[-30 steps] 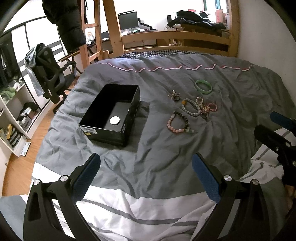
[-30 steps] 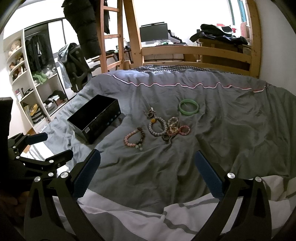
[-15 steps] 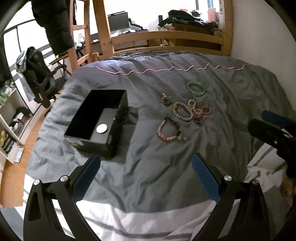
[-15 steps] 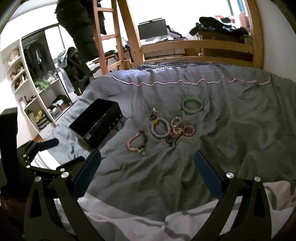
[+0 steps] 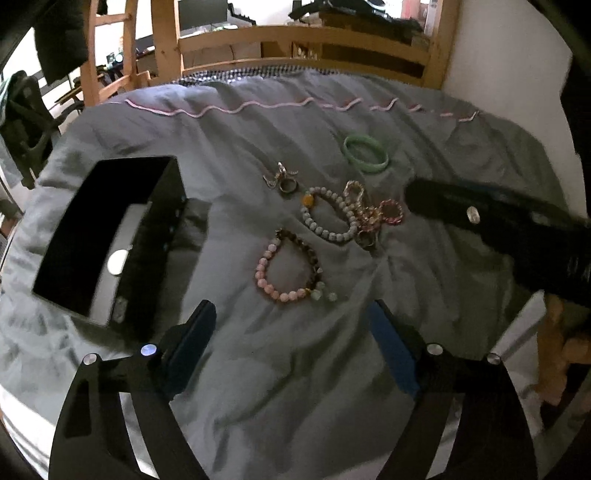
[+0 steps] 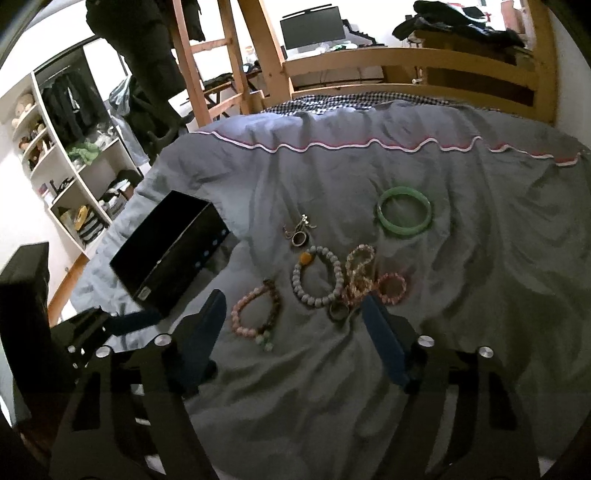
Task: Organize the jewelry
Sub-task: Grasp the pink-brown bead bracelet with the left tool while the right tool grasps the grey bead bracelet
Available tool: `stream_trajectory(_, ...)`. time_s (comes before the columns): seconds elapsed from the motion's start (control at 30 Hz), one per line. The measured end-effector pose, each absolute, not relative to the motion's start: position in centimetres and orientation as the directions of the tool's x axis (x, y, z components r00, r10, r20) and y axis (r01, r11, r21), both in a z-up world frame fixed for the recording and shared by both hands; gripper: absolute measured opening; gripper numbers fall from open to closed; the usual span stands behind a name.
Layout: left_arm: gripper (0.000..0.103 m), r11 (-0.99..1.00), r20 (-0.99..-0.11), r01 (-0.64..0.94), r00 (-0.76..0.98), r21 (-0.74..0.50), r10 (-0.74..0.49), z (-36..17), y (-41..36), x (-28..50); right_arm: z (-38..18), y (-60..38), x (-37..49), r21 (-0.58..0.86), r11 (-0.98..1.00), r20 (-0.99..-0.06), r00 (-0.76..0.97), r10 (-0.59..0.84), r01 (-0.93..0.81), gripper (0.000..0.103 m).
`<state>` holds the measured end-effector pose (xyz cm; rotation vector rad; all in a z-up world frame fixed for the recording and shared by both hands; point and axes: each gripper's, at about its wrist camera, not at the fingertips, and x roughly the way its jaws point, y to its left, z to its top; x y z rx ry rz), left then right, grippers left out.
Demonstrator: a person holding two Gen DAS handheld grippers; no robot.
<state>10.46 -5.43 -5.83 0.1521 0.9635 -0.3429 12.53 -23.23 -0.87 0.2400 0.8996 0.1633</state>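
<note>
Left wrist view: my left gripper [image 5: 291, 332] has its fingers apart, nothing between them, hovering over the grey duvet [image 5: 277, 387]. Black box [image 5: 110, 236] at 9 o'clock, open top, small white disc [image 5: 116, 261] on its floor. I read it as the drop target, hence my staging beside it. Pink-and-brown bead bracelet [image 5: 291, 267] sits just past my tips at 12, nearest piece. Beyond it, grey bead bracelet [image 5: 325, 218] touches a tangle of gold and pink pieces [image 5: 373, 212]. Ring with charm [image 5: 282, 181] at 12, green bangle [image 5: 365, 153] at 1, well apart from the rest. Right gripper [image 5: 498, 221] comes in from 3, tip near the pink piece; from here I cannot tell its finger state.

Right wrist view: right gripper [image 6: 291, 321] fingers apart, empty, with the tangle [image 6: 360, 277] and a dark ring [image 6: 338, 312] just ahead of my right finger. Probably lining up on that cluster. Box [image 6: 173, 254] at 10, bangle [image 6: 404, 216] at 1.

Surface: soft, wrinkled duvet; beads sink into folds, so pinches need to go low. Room: wooden bed frame [image 6: 406, 62], ladder, monitor [image 6: 312, 27], shelves [image 6: 74, 177] at 9.
</note>
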Motion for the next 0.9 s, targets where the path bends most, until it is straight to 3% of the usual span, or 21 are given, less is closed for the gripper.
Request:
stream_trajectory(0.1,0.071,0.933,-0.837,0.356,0.496,-0.046,-0.231,-7.1,-6.0,11.8,-2.1,-23.4,14.8,0.276,0.96,-0.767,0.59,0.253,-0.053,0.066)
stream_trajectory(0.4,0.065,0.934,-0.861,0.352,0.457,-0.056,-0.223,-10.3,-7.0,15.7,-6.9,-21.5,19.7,0.299,0.944,-0.809,0.488,0.328,-0.141,0.058)
stream_trajectory(0.63,0.055,0.937,-0.877,0.34,0.424,-0.079,-0.227,-12.1,-6.9,16.8,-10.5,-20.5,20.6,0.304,0.94,-0.842,0.418,0.342,-0.156,0.033)
stream_trajectory(0.7,0.046,0.936,-0.876,0.332,0.411,-0.115,-0.253,-12.1,-6.5,17.0,-11.1,-20.3,20.6,0.283,0.947,-0.854,0.409,0.321,-0.152,0.029)
stream_trajectory(0.9,0.024,0.938,-0.87,0.293,0.393,-0.188,-0.297,-12.0,-5.2,17.2,-11.2,-20.4,20.3,0.288,0.948,-0.855,0.41,0.317,-0.133,0.029)
